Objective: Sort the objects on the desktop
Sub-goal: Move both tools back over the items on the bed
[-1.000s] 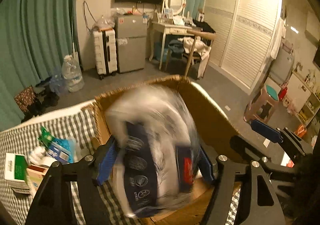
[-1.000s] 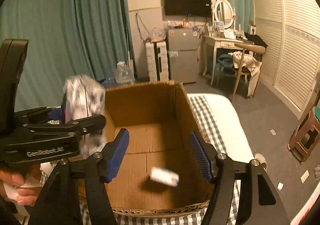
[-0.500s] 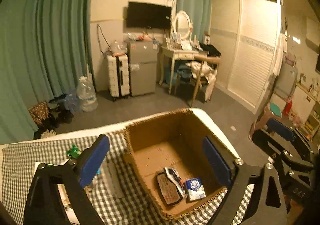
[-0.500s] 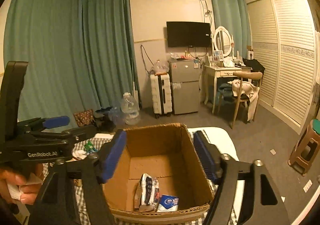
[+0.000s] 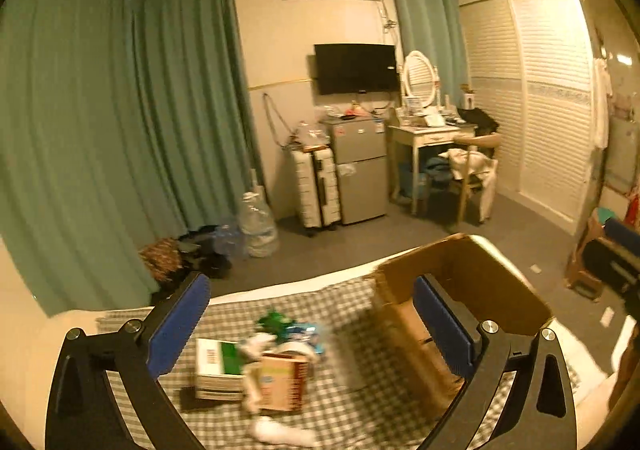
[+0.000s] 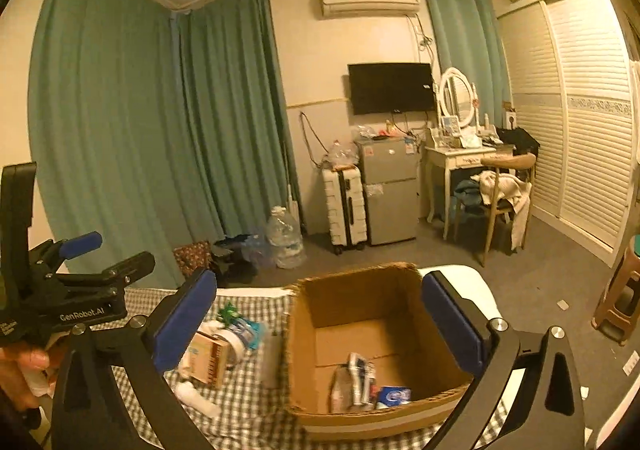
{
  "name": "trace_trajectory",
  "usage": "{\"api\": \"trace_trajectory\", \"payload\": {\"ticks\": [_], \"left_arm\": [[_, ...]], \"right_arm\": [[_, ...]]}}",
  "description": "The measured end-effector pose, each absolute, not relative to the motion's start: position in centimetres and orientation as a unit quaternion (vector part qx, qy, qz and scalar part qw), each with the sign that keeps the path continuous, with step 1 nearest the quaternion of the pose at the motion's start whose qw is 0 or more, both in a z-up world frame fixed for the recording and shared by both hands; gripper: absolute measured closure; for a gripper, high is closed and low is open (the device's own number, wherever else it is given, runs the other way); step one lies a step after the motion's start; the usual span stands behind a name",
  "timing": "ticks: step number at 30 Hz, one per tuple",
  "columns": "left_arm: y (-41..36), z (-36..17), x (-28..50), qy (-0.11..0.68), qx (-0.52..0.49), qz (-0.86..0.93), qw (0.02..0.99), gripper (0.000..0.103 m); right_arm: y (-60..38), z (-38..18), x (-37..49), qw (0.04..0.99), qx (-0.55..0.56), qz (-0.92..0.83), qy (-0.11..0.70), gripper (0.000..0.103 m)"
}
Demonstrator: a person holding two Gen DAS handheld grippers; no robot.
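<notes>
1. Left gripper (image 5: 310,324) jaws wide, empty, above clutter pile (image 5: 260,366) mid checkered cloth (image 5: 348,410).
2. Right gripper (image 6: 320,322) jaws wide, empty, over cardboard box (image 6: 400,278) at cloth's right edge.
3. Risk: crowded pile, so the jaws may snag a neighbouring item or knock one off the cloth.

Warm yellow-orange indoor light, dim overall; both views carry a strong amber cast. Fisheye bowing bends the curtains (image 5: 100,122) and wardrobe doors (image 6: 580,110), with black vignette at the corners. Left wrist view motion-blurred on the checked cloth (image 5: 344,402) and cardboard box (image 5: 480,278); right wrist view sharper.
</notes>
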State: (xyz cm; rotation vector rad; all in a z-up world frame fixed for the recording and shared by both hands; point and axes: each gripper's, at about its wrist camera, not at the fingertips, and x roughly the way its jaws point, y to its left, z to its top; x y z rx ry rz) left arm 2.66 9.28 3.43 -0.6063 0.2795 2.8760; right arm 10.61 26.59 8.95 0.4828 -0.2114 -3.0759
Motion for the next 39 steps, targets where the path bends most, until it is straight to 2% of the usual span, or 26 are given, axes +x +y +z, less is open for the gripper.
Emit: {"api": "trace_trajectory", "payload": {"ticks": [7,11,16,21,31,39], "left_arm": [[4.4,3.3,3.9,0.126,-0.179,0.973,0.077,0.0],[1.1,3.6,3.5,0.099,-0.203,0.969,0.099,0.0],[-2.4,3.0,2.2,0.091,-0.203,0.972,0.081,0.0],[-5.7,-1.1,-0.2,0.058,-0.228,0.969,0.071,0.0],[-8.7,-8.6,-6.3,0.016,-0.301,0.949,0.095,0.0],[-8.7,-14.2,-10.3,0.024,-0.36,0.929,0.077,0.0]], "right_arm": [[21.2,8.9,10.0,0.03,0.172,-0.983,-0.058,0.0],[18.8,8.3,8.9,0.042,0.184,-0.98,-0.06,0.0],[16.0,7.0,6.3,0.054,0.206,-0.976,-0.054,0.0],[13.3,4.4,4.4,0.049,0.249,-0.965,-0.066,0.0],[8.7,-1.2,-1.2,0.054,0.297,-0.952,-0.038,0.0],[7.1,-6.9,-5.0,0.059,0.343,-0.936,-0.053,0.0]]}}
